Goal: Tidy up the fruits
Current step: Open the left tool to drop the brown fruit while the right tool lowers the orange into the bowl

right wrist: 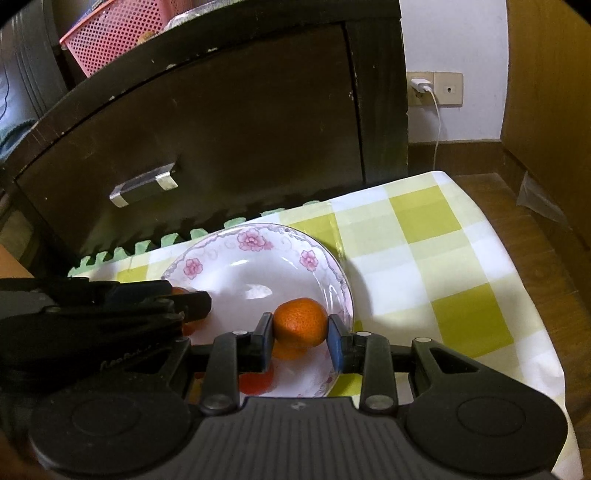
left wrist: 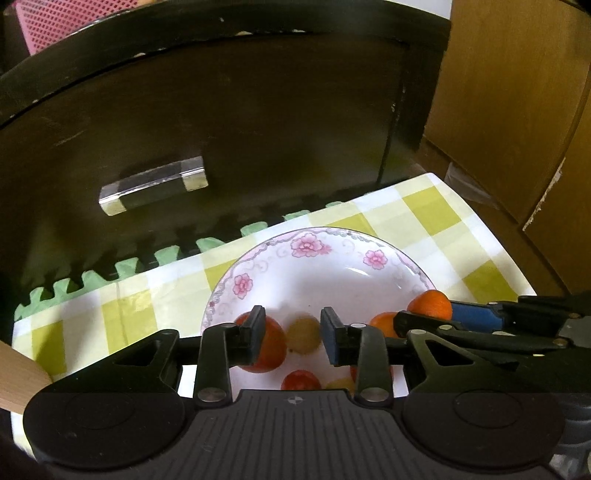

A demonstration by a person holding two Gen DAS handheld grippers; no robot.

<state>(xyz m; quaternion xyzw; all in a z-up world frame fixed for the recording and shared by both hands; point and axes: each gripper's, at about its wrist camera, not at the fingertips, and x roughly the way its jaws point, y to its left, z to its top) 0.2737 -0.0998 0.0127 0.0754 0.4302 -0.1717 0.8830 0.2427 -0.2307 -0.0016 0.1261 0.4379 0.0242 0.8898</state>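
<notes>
The plate (right wrist: pixel 334 266) looks like glazed ceramic, glossy with bright reflections; the mandarin (right wrist: pixel 300 322) has a dimpled, matt peel. The checked tablecloth (right wrist: pixel 436 258) covering the surface appears smooth, faintly sheened, creased like plastic sheet. The cabinet (right wrist: pixel 240 122) is dark scuffed wood with a shiny metal handle (right wrist: pixel 143 189); the pink basket (right wrist: pixel 114 35) is perforated plastic.

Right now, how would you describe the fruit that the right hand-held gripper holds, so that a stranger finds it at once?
Start at the flowered plate on the checked cloth. At its right edge the right hand-held gripper pinches a small orange mandarin. Unlike the other fruits, it sits raised between the fingers, on top of another orange fruit.
</notes>
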